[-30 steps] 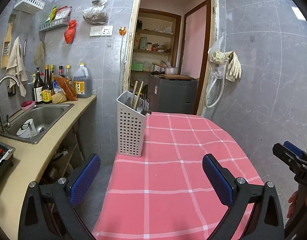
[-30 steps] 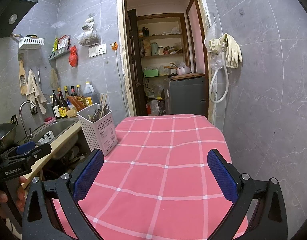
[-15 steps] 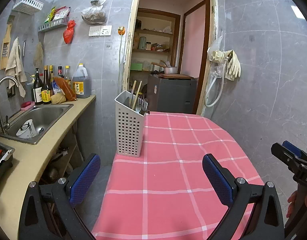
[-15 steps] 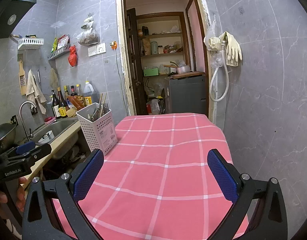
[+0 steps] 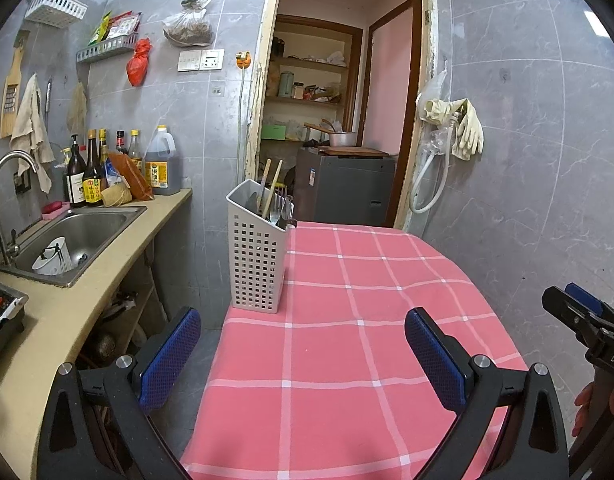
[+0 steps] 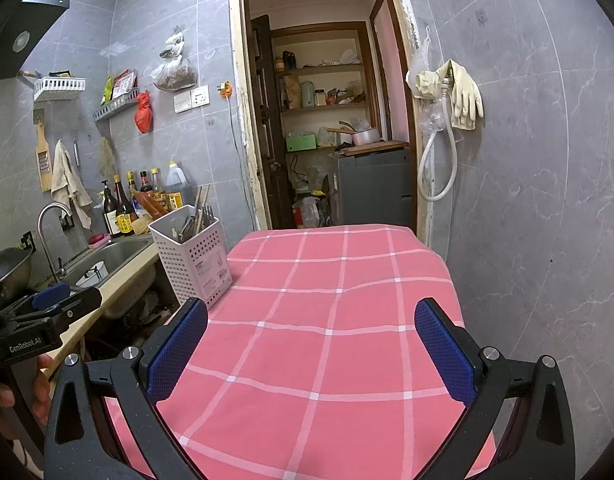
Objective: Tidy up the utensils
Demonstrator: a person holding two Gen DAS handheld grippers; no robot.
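A white perforated utensil holder [image 5: 257,248] stands at the left edge of the pink checked tablecloth [image 5: 347,340]. It holds wooden chopsticks and metal utensils [image 5: 275,204]. It also shows in the right wrist view [image 6: 193,256]. My left gripper [image 5: 303,356] is open and empty, held above the near end of the table. My right gripper [image 6: 311,352] is open and empty too, above the cloth. Each gripper appears at the edge of the other's view.
A counter with a steel sink [image 5: 73,240] runs along the left, with a white cup in it. Sauce bottles [image 5: 107,172] stand behind the sink. A doorway [image 5: 335,120] opens to a pantry beyond the table. A grey tiled wall is on the right.
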